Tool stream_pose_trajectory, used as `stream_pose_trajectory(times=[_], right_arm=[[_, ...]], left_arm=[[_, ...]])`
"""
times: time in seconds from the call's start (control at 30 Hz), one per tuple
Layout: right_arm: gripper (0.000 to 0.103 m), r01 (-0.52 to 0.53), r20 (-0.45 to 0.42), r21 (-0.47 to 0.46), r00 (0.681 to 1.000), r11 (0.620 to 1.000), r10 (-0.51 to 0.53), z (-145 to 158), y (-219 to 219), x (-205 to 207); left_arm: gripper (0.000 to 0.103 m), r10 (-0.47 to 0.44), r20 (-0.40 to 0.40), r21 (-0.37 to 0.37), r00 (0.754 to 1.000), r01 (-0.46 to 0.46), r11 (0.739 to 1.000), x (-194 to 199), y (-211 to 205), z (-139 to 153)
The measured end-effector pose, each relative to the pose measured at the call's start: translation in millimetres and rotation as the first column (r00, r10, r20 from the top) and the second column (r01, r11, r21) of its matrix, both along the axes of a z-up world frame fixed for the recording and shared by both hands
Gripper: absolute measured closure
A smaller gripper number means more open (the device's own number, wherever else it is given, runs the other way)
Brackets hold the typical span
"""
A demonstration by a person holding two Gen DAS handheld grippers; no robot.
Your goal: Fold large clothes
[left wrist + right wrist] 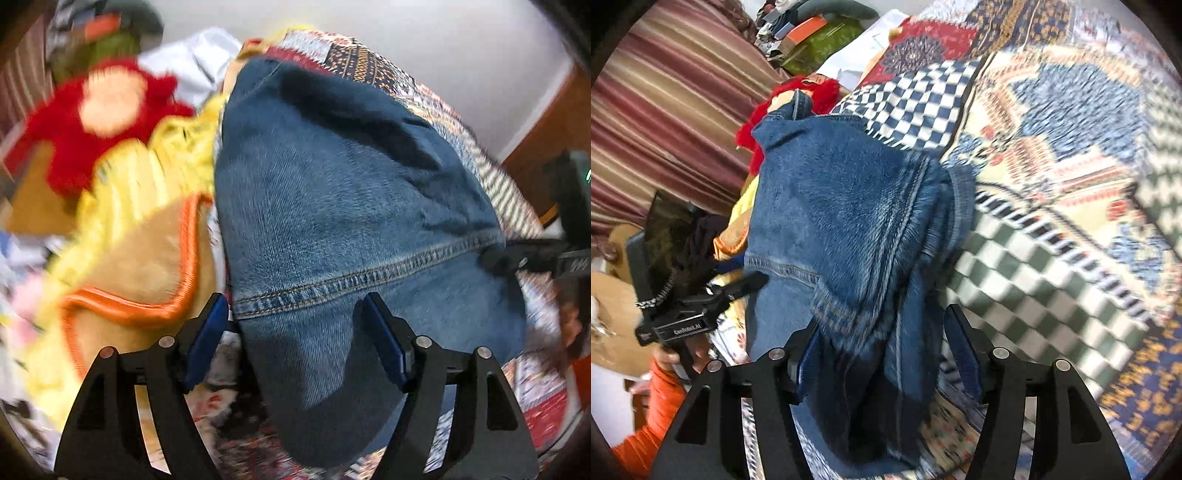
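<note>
A pair of blue denim jeans lies bunched on a patterned patchwork bedspread. My left gripper is open, its blue-padded fingers straddling the stitched jeans hem. In the right wrist view the jeans hang folded and crumpled between the fingers of my right gripper, which is also open around the cloth. The right gripper shows at the right edge of the left wrist view, touching the hem. The left gripper shows at the left of the right wrist view, held by a hand in an orange sleeve.
A red plush toy, yellow cloth and a tan cushion with orange trim lie left of the jeans. A striped curtain hangs at left. Boxes and a green item sit at the far end. A wooden door is at right.
</note>
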State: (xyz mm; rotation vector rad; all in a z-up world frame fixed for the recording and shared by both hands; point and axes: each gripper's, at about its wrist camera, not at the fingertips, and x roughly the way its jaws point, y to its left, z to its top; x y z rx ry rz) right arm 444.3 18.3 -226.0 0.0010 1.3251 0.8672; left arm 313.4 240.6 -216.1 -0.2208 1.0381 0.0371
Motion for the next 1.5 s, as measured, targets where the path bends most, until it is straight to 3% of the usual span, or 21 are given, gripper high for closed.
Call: stream_pose_trajectory(times=[0.1, 0.2, 0.3, 0.5, 0.73, 0.87, 1.03, 1.2, 1.3, 1.5], right_arm=[[0.044, -0.016, 0.097, -0.028, 0.995, 0.999, 0.018, 19, -9, -8], [0.044, -0.003, 0.218, -0.070, 0.976, 0.998, 0.018, 36, -8, -21], [0.043, 0.006, 0.308, -0.049, 0.951, 0.999, 0.009, 57, -4, -26], [0.043, 0.032, 0.394, 0.038, 0.918, 0.999, -0.044, 79, 9, -14], [0.043, 0.069, 0.359, -0.039, 0.932, 0.997, -0.050, 38, 37, 19], [0.043, 0.078, 0.310, -0.073, 0.949, 0.994, -0.052, 7, 34, 31], [0.043, 0.080, 0.321, -0.071, 0.946, 0.994, -0.053, 17, 26, 27], [0.043, 0.097, 0.395, -0.011, 0.915, 0.995, -0.085, 64, 10, 1], [0.043, 0.096, 0.451, 0.054, 0.886, 0.994, -0.110, 106, -5, -26], [0.043, 0.062, 0.614, 0.187, 0.771, 0.980, -0.166, 204, -37, -110]], left_arm=[[0.029, -0.024, 0.035, 0.131, 0.999, 0.019, 0.991, -5, -13, 16], [0.026, -0.039, 0.086, 0.204, 0.996, 0.021, 0.979, -5, -24, 35], [0.025, -0.047, 0.123, 0.232, 0.991, 0.017, 0.973, 5, -26, 43], [0.023, -0.031, 0.177, 0.252, 0.984, -0.015, 0.968, 51, -29, 46], [0.023, 0.047, 0.136, 0.188, 0.990, -0.072, 0.980, 112, -14, 12], [0.021, 0.065, 0.111, 0.219, 0.992, -0.088, 0.972, 129, -13, -6], [0.021, 0.035, 0.119, 0.268, 0.992, -0.066, 0.961, 120, -26, 0], [0.021, 0.018, 0.206, 0.249, 0.978, -0.070, 0.966, 81, -36, 45], [0.021, 0.006, 0.304, 0.241, 0.953, -0.083, 0.967, 44, -44, 89], [0.021, -0.007, 0.510, 0.182, 0.860, -0.100, 0.978, -47, -61, 179]])
